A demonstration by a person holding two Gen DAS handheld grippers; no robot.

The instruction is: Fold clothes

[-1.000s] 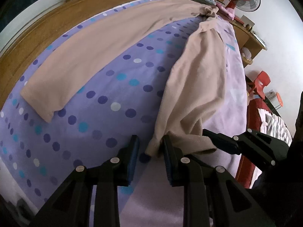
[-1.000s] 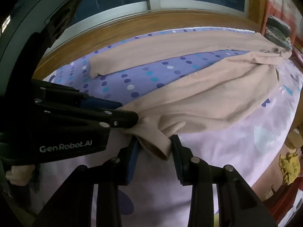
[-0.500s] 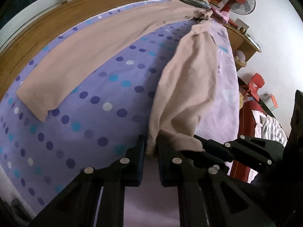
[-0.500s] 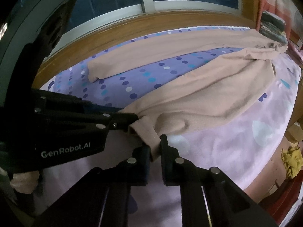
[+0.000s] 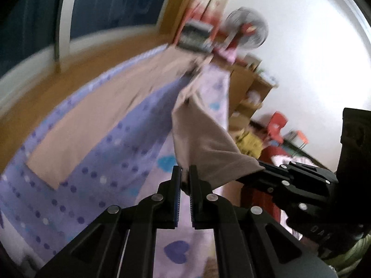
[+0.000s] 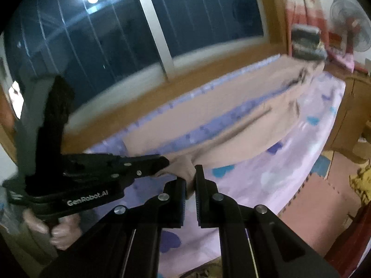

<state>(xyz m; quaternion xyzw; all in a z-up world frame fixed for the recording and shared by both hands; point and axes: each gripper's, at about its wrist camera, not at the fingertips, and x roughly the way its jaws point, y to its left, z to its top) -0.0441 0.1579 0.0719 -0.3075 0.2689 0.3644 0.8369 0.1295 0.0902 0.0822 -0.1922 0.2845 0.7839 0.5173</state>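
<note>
Beige trousers [image 5: 92, 120] lie on a purple dotted bed sheet [image 5: 111, 176], with one leg flat along the window side. The other leg [image 5: 199, 139] is lifted off the bed by its hem. My left gripper [image 5: 184, 170] is shut on one corner of that hem. My right gripper [image 5: 260, 168] pinches the other corner, just to the right. In the right wrist view the right gripper [image 6: 190, 173] is shut on the beige hem [image 6: 185, 169], and the left gripper [image 6: 165, 161] bites it from the left. The picture is blurred by motion.
A dark window and a wooden sill [image 6: 139, 97] run behind the bed. A stack of folded clothes [image 5: 197, 37], a fan [image 5: 250, 30] and a wooden shelf unit [image 5: 250, 85] stand at the far end. A pink floor mat [image 6: 324, 197] lies beside the bed. A hand [image 6: 62, 231] holds the left gripper.
Both grippers closed on the hem of the near trouser leg, then rose with it. The leg end now hangs above the sheet, and both views have tilted up.
</note>
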